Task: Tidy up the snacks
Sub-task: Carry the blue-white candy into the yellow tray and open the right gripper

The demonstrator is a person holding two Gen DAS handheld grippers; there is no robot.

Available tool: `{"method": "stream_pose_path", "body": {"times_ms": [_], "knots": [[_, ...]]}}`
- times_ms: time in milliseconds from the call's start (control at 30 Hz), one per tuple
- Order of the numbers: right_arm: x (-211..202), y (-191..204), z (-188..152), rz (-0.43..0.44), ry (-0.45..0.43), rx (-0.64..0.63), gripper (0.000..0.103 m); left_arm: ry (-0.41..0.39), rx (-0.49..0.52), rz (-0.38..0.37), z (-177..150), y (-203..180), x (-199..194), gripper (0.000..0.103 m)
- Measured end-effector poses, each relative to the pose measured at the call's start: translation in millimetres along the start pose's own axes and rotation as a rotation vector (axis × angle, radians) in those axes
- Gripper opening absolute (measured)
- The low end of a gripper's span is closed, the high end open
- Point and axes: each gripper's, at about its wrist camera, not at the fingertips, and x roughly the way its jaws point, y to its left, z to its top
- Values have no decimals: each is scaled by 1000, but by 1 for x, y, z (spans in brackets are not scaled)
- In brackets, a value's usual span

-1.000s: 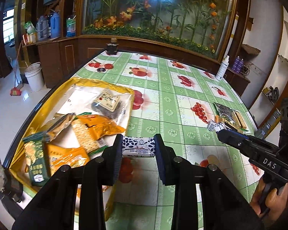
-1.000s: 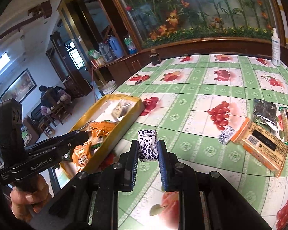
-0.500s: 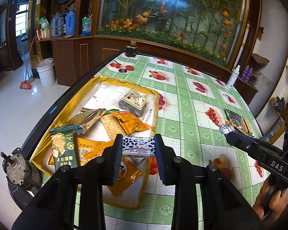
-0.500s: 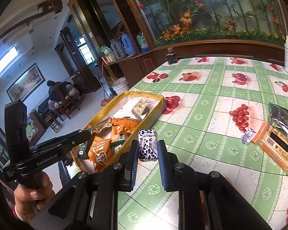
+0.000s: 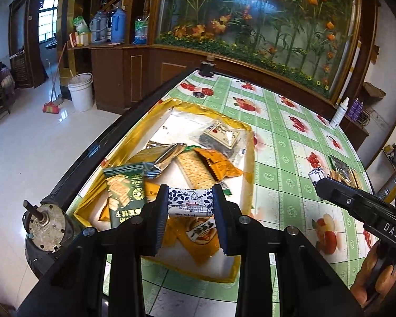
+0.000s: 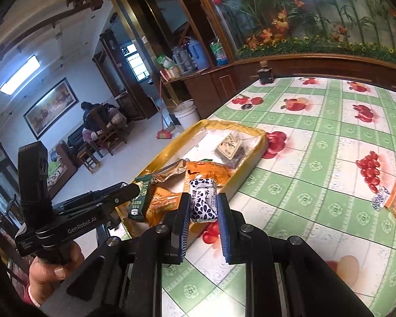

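Observation:
My left gripper (image 5: 190, 204) is shut on a white snack bar with blue leaf print (image 5: 190, 201), held crosswise above the near end of the yellow tray (image 5: 134, 132). My right gripper (image 6: 203, 208) is shut on a second blue-and-white snack bar (image 6: 203, 200), held endwise above the tablecloth just right of the tray (image 6: 246, 177). The tray holds several packets: orange cracker packs (image 5: 216, 162), a green pack (image 5: 126, 192), a silver pack (image 5: 161, 158) and a dark pack (image 5: 221, 137). The right gripper also shows at the right of the left wrist view (image 5: 316, 178).
Loose snack packets (image 5: 343, 169) lie on the green fruit-print tablecloth (image 6: 316, 142) at the far right. A white bottle (image 5: 339, 113) and a dark jar (image 5: 207, 68) stand at the table's far edge. A motor part (image 5: 46, 227) sits at the near left table edge.
Both grippers have moved left toward the tray, each still holding its bar. The left one now hangs over the tray's near end; the right one is beside the tray.

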Motion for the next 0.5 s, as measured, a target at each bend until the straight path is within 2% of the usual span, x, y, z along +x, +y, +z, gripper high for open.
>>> {"method": "stream_pose_path", "body": {"times_ms": [167, 500], "knots": [[18, 13, 3, 25, 24, -27, 20, 4, -8, 14, -1, 6, 2, 30], [47, 32, 6, 52, 59, -60, 20, -6, 5, 106, -1, 15, 10, 30]]}}
